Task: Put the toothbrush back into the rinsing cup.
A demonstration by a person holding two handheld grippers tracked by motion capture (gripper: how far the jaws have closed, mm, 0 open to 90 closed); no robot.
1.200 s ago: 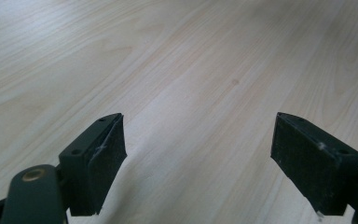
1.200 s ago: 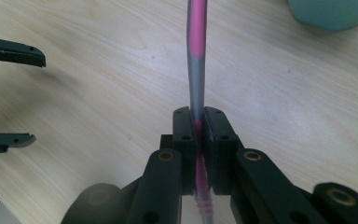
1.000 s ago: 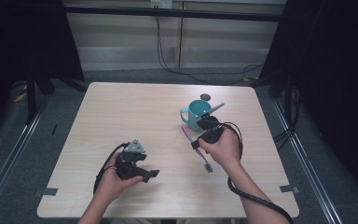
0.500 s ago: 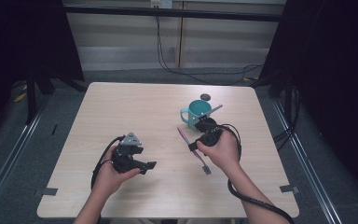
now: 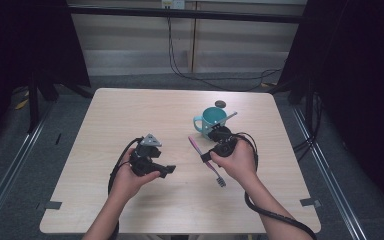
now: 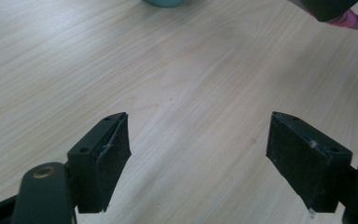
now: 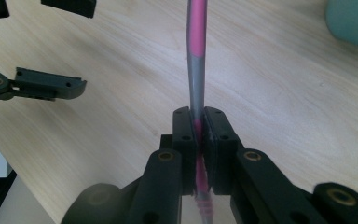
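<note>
A pink and grey toothbrush [image 5: 196, 146] [image 7: 196, 56] is pinched in my right gripper [image 5: 207, 156] [image 7: 199, 116], which is shut on its handle just above the table. The bristle end points toward the person. Behind it stands a teal mug [image 5: 211, 120] [image 7: 354, 23] with a slim grey utensil [image 5: 228, 117] leaning in it. My left gripper [image 5: 167, 171] [image 6: 198, 140] hovers left of the toothbrush, its jaws wide open over bare wood with nothing between them. The right gripper view shows the left gripper [image 7: 70, 46] at upper left.
A small dark round object [image 5: 220, 104] lies behind the mug. The light wooden table [image 5: 130, 110] is bordered by grey floor and dark frame posts. Cables trail from both grippers toward the person.
My left hand has lifted and moved away from the person, toward the middle of the table. The right hand stays put with the toothbrush.
</note>
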